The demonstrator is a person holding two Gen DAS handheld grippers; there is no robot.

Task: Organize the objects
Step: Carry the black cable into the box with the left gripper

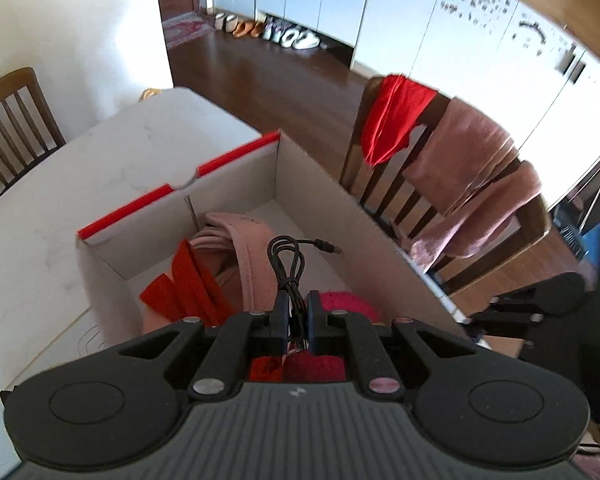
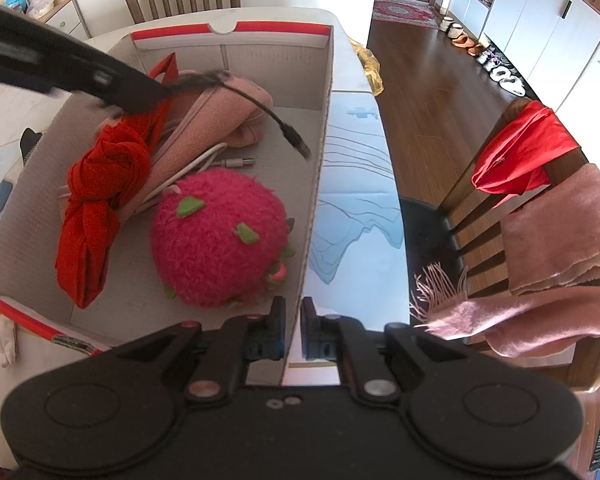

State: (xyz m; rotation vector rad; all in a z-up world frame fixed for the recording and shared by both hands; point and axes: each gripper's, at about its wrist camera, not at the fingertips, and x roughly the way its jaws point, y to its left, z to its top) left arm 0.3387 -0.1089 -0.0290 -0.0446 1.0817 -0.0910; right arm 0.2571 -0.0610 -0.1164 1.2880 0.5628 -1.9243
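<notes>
Holding a coiled black cable (image 1: 286,268) pinched in its jaws over the cardboard box (image 2: 320,128) for dropping in, the left gripper (image 1: 298,316) hovers while the right gripper (image 2: 293,320) clamps the box wall, steadying it.

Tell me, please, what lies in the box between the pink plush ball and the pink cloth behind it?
A white cable with its plug on the box floor lies between the plush ball and the pink cloth, seen in the right wrist view.

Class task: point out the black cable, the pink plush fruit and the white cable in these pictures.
black cable (image 1: 287,264): left wrist view, on its looped bundle.
pink plush fruit (image 2: 216,236): right wrist view, on its fuzzy top.
white cable (image 2: 240,162): right wrist view, on its plug end.
</notes>
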